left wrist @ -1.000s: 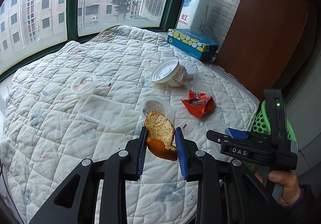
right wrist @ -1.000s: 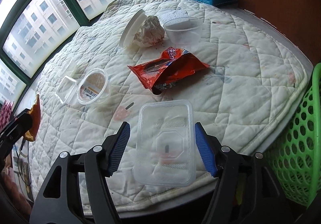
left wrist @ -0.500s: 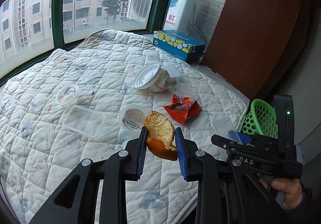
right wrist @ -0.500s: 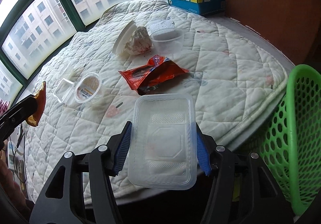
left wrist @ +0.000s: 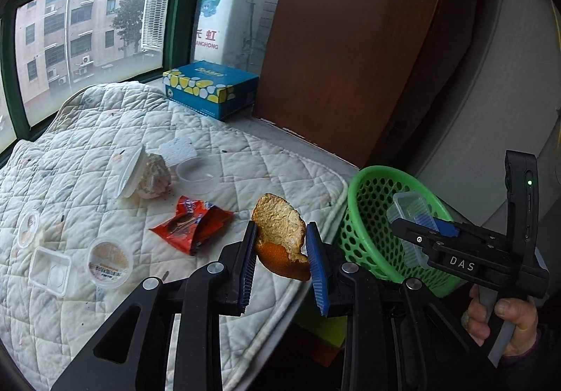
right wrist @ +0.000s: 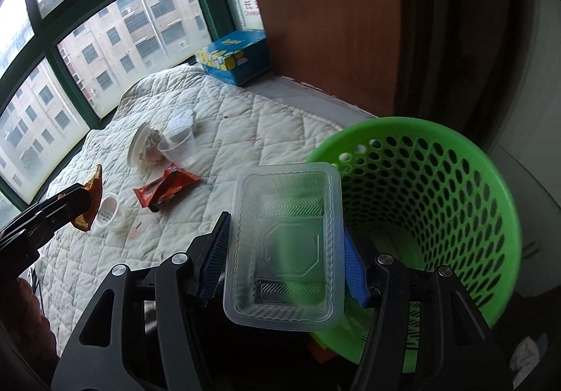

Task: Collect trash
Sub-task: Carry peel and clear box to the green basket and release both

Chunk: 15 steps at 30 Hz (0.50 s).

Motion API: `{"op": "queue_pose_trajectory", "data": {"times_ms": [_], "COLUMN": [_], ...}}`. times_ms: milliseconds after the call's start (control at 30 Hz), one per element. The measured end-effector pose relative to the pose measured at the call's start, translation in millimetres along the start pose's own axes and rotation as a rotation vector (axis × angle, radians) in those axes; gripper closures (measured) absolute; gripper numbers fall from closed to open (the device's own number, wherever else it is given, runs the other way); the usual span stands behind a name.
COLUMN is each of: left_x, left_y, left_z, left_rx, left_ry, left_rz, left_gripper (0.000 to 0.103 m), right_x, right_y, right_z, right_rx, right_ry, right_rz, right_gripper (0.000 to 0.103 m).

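My left gripper (left wrist: 282,263) is shut on an orange peel (left wrist: 280,238) and holds it in the air above the quilted table's right edge. My right gripper (right wrist: 285,263) is shut on a clear plastic tray (right wrist: 285,244), held at the rim of the green basket (right wrist: 455,198). In the left wrist view the basket (left wrist: 371,215) stands just off the table edge, with the right gripper (left wrist: 426,233) and its tray (left wrist: 410,207) over it. A red snack wrapper (left wrist: 191,224) lies on the quilt.
On the quilt (left wrist: 87,145) lie a round sealed cup (left wrist: 109,261), a clear lid (left wrist: 49,270), a clear cup (left wrist: 198,173), a white lid with crumpled paper (left wrist: 143,172) and another small tub (left wrist: 28,228). A blue tissue box (left wrist: 210,89) stands at the back. A brown panel (left wrist: 350,40) rises on the right.
Both grippers have swung right, away from the table's middle towards the green basket. The right gripper has closed on the clear tray and lifted it to the basket's rim. The peel stays held.
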<state>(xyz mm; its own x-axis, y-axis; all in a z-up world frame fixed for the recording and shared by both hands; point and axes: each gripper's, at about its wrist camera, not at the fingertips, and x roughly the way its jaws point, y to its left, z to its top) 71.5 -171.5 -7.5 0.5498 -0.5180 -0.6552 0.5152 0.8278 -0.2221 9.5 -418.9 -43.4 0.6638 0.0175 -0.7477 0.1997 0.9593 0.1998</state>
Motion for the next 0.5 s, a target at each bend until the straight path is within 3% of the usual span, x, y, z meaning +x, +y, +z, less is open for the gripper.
{"op": "queue_pose_trajectory", "data": {"times_ms": [233, 500], "left_x": [20.8, 36.7], "left_y": [-49.8, -96.6], "left_z": [15.3, 25.1], "left_rx": [0.070, 0.154], "left_ry": [0.011, 0.012], "left_rz": [-0.081, -0.134], "left_gripper": [0.076, 0.076], "right_x": [-15.4, -16.8], "right_y": [-58.9, -94.5], "right_z": [-6.5, -20.3], "right_rx": [0.071, 0.132], "right_ry": [-0.008, 0.005], "right_rz": [-0.092, -0.100], "right_gripper": [0.045, 0.040]}}
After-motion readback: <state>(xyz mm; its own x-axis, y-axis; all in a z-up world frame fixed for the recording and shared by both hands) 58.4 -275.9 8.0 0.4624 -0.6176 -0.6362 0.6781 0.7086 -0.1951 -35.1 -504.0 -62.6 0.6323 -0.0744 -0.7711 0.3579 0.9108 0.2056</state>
